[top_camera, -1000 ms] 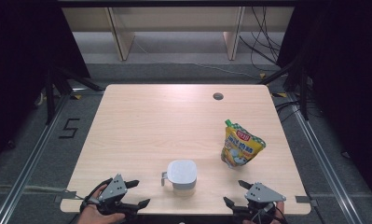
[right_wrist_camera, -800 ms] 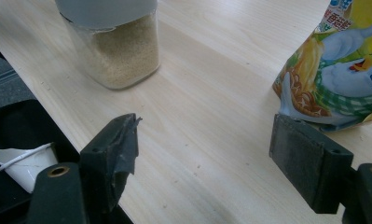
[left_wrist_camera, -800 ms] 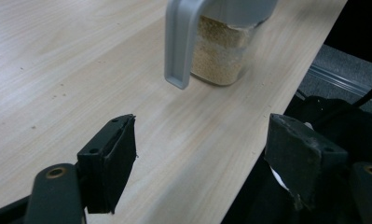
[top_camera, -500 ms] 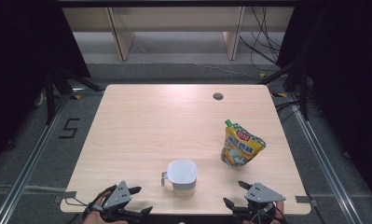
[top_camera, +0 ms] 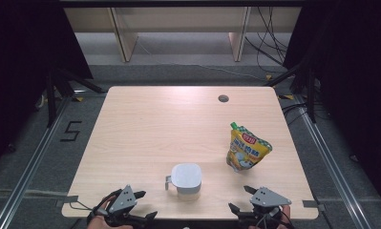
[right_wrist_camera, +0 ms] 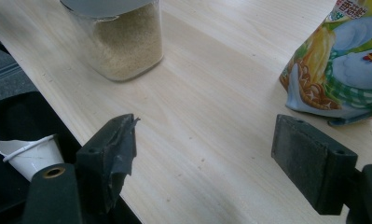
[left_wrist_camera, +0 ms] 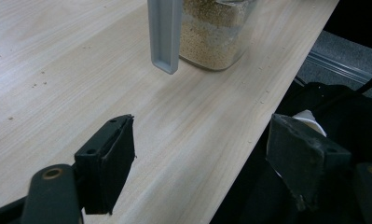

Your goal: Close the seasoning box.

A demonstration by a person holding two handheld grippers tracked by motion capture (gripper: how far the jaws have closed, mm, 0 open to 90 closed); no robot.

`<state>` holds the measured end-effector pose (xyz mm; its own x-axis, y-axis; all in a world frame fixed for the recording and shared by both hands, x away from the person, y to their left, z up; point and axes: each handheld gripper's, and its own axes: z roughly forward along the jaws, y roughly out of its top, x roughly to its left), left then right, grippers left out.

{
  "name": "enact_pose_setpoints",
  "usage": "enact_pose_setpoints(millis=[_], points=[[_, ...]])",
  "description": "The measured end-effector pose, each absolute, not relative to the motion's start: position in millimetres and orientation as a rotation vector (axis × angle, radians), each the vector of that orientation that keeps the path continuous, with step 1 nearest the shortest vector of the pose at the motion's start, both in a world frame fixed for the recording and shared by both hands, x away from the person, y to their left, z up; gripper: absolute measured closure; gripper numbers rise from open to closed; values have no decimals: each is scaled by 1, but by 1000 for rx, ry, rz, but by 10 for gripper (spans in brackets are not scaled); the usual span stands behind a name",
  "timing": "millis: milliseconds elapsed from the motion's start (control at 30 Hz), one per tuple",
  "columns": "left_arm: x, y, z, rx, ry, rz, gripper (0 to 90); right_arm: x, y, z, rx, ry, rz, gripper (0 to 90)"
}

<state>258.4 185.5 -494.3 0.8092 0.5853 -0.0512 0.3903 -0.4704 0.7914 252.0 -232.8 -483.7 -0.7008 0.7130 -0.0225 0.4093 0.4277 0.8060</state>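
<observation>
1. Pale wooden table (top_camera: 145, 129), dark room around it; both tools sit at its near edge.
2. Left gripper (top_camera: 136, 206) jaws spread, empty; right gripper (top_camera: 243, 200) likewise.
3. Jar (top_camera: 186, 178) of grain, grey lid, upright; ahead, between both, slightly nearer the left.
4. Pouch (top_camera: 248, 150) ahead of the right.

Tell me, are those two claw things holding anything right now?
No. The left gripper and the right gripper both stand open over the table's near edge, nothing between their fingers. The lidded grain container and the snack pouch sit untouched.
</observation>
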Motion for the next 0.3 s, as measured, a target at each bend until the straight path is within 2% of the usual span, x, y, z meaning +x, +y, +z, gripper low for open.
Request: enact_pose_setpoints(millis=[300], points=[[261, 189, -491, 2124, 730, 299, 229, 253, -234, -484, 976, 2322, 1163, 228]])
